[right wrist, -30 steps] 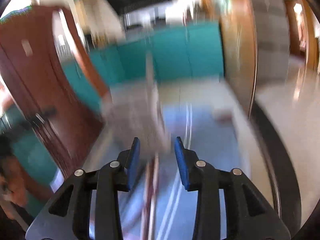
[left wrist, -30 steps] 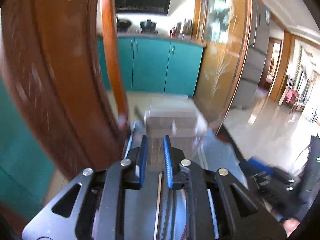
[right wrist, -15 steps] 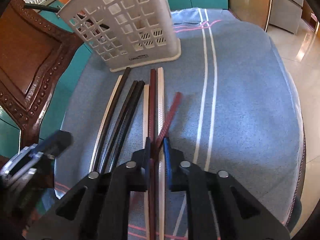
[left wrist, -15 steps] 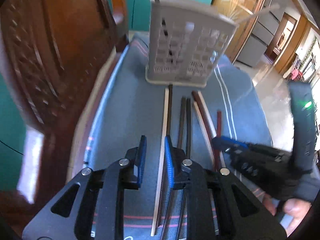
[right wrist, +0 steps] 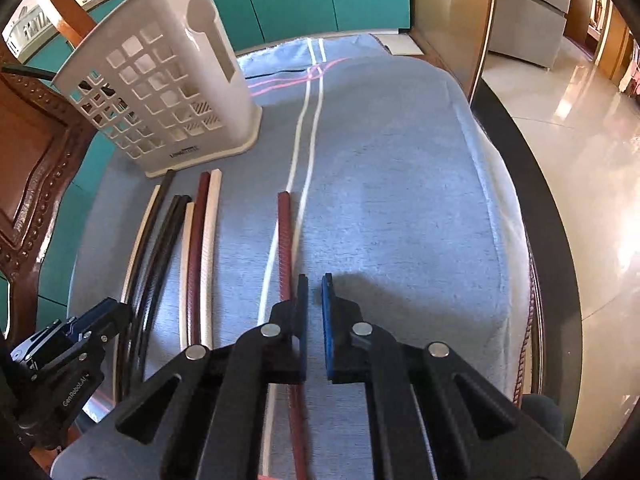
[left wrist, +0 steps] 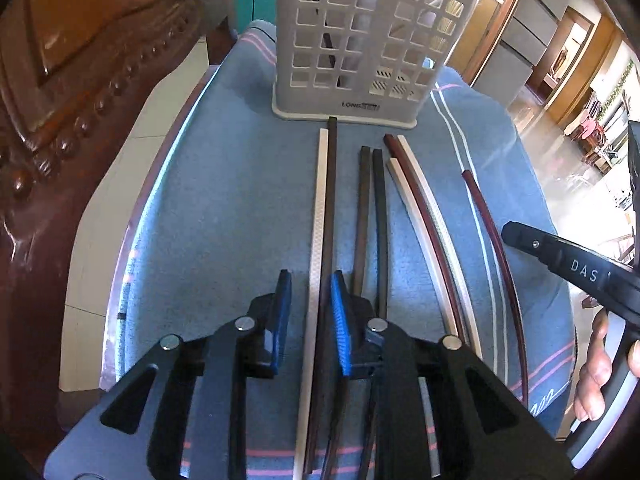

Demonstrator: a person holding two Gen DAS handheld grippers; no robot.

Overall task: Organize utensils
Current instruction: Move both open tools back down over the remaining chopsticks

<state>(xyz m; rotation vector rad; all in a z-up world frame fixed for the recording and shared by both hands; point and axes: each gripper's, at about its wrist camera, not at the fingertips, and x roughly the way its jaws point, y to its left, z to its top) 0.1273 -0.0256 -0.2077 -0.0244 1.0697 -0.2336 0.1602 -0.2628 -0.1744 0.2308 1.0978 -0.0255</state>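
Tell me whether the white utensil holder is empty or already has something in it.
Not empty: through the holder's grid holes, a dark chopstick shows leaning inside its left part.

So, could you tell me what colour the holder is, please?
Pale grey-white holder, clearest in the left wrist view.

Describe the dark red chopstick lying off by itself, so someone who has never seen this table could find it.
Start at the white slotted utensil basket on the blue cloth. Chopsticks lie in a row before it. The lone dark red chopstick lies apart on the cloth's white stripes, with no neighbour touching it.
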